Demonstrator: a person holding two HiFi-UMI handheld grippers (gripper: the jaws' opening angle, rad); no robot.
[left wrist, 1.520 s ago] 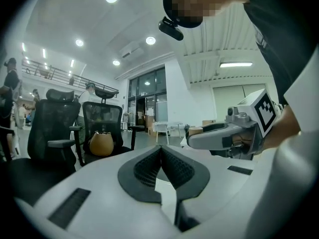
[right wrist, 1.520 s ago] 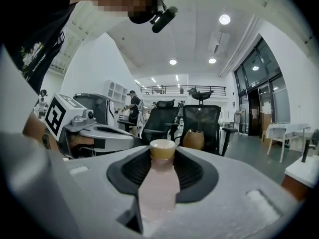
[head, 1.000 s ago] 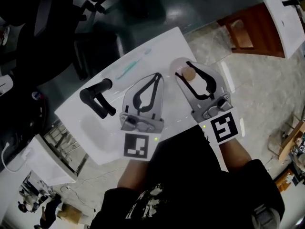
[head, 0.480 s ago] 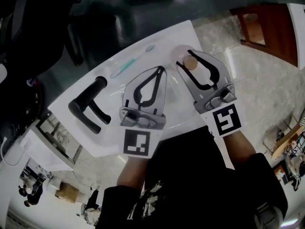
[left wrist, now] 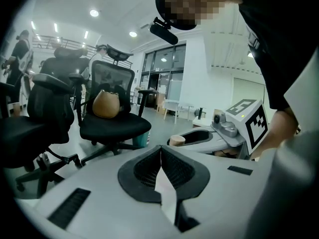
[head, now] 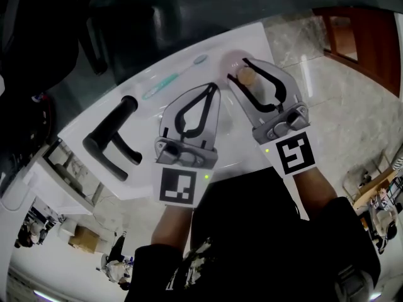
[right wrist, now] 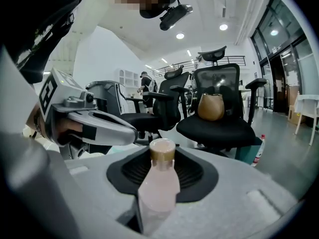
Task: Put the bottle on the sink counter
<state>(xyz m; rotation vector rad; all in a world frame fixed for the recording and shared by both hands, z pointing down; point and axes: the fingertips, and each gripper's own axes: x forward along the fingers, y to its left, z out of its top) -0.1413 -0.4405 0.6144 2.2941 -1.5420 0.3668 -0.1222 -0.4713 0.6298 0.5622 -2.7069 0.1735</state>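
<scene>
Now lower over the sink counter (head: 145, 115) than a second back: right gripper (head: 249, 68) clamps the pink bottle (right wrist: 158, 180), apparently not yet set down; left gripper (head: 210, 88) pinched shut, empty; placement looks close.

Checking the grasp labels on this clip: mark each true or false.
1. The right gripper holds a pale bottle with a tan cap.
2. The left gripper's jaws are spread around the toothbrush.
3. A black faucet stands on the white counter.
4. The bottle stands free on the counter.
1. True. The right gripper is closed on the bottle.
2. False. The left gripper has its jaws together with nothing between them; the toothbrush lies on the counter beyond it.
3. True. The faucet is at the head view's left.
4. False. It is clamped between the right gripper's jaws above the counter.
</scene>
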